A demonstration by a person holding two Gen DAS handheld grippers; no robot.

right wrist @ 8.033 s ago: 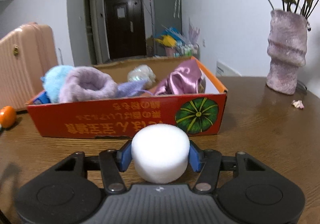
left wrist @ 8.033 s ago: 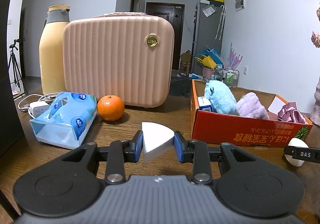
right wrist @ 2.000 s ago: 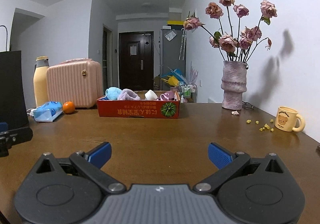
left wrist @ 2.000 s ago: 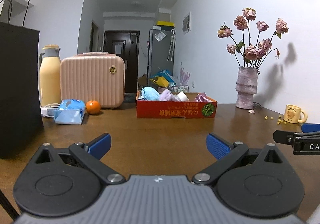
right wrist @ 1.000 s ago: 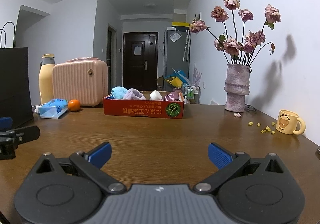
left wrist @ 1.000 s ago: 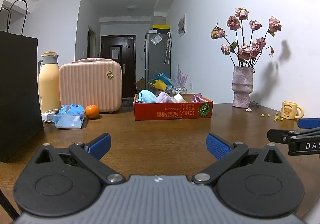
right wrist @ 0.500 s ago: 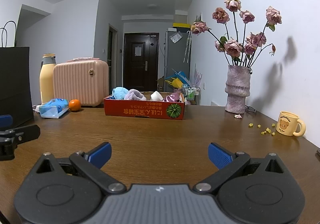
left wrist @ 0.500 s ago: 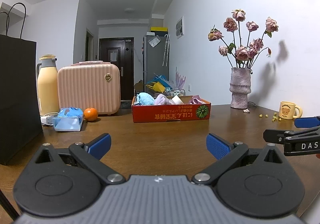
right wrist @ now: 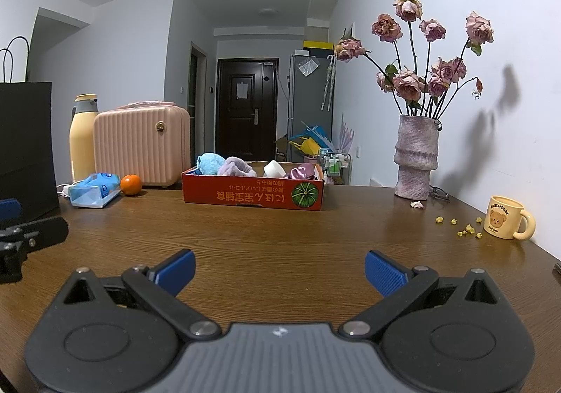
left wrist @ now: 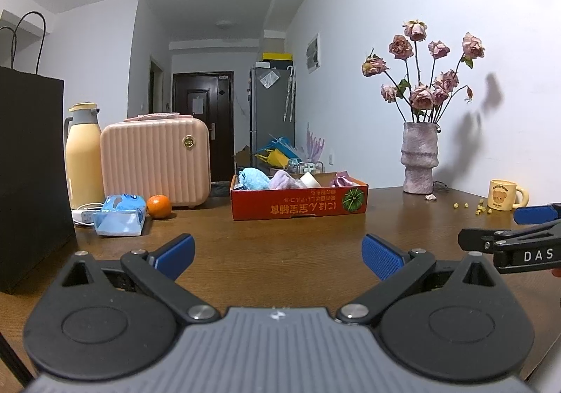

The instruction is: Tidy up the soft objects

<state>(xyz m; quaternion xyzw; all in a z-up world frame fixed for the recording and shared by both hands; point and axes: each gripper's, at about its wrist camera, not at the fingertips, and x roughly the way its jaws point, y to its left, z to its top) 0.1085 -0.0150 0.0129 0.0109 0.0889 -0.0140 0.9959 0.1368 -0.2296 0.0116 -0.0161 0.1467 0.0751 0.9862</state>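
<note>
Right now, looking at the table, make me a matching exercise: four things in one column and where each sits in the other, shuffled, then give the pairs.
Things:
1. orange
2. bear mug
3. white sponge
4. fallen petal

Places:
A. inside the red cardboard box
B. at the foot of the vase
C. between the tissue pack and the pink case
D. far right, next to small yellow crumbs

Pairs: 1-C, 2-D, 3-A, 4-B
</note>
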